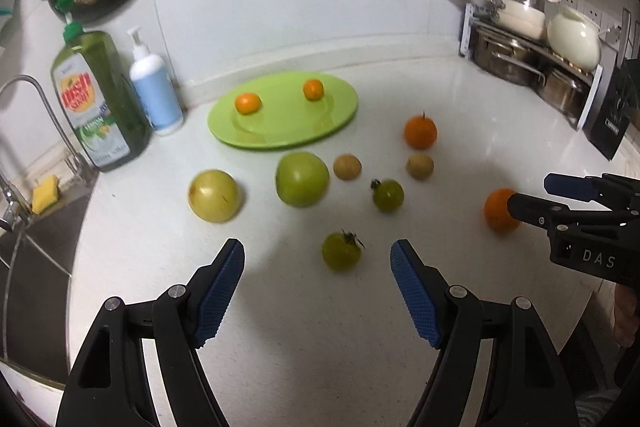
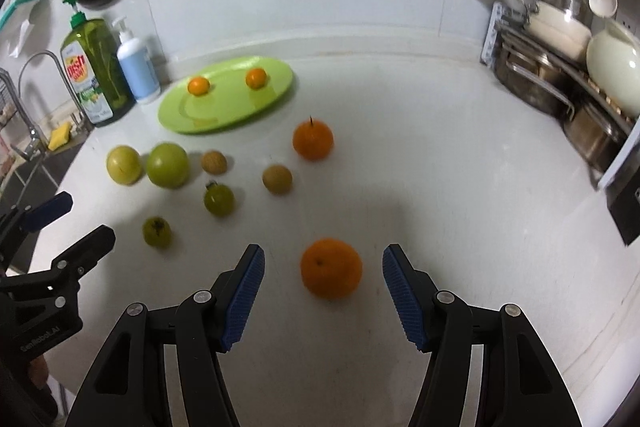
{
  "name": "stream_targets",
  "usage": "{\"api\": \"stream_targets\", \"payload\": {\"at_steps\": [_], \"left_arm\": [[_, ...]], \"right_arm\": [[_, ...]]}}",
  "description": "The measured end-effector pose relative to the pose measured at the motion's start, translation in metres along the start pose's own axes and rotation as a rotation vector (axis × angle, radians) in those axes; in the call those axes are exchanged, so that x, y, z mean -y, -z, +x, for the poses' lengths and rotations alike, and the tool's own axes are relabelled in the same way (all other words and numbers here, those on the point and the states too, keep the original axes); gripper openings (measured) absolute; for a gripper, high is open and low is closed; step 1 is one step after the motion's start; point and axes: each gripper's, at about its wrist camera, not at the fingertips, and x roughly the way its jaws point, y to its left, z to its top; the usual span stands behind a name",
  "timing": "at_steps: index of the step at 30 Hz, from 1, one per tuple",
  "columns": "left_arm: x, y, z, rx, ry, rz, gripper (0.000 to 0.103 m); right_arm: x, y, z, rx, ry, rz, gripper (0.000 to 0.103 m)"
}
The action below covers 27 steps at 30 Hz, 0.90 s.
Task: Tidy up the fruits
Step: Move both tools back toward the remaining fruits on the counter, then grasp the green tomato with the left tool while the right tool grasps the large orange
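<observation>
Dim, soft indoor light from overhead. Broad grey shadow on the white worktop (image 2: 400, 147) just beyond the fingers (image 2: 244, 291). Slight motion blur on the fruit in the left wrist view. Strong fisheye bending and dark vignette at every edge; far clutter soft.

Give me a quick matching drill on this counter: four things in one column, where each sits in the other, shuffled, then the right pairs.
Things:
1. large orange
2. small green tomato
3. two small mandarins
4. soap pump bottle

Places:
A. on the green plate
B. beside the dish soap bottle
C. in front of the right gripper, between its open jaws
D. just ahead of the open left gripper

Pairs: 1-C, 2-D, 3-A, 4-B
</observation>
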Motion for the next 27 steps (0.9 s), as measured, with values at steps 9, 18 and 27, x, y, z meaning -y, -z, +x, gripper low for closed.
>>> {"api": "stream_targets", "payload": {"at_steps": [9, 18, 27], "left_arm": [[0.011, 0.01, 0.027, -0.06, 0.025, 0.021, 0.068], [0.014, 0.009, 0.046, -0.081, 0.025, 0.019, 0.054], [0.011, 0.007, 0.057, -0.103, 0.033, 0.01, 0.037]], "right_arm": [[0.012, 0.016, 0.024, -0.074, -0.018, 0.043, 0.062], [0.014, 0.013, 0.036, -0.068, -0.016, 0.037, 0.059], [0.01, 0.012, 0.045, -0.079, -0.021, 0.028, 0.051]]}}
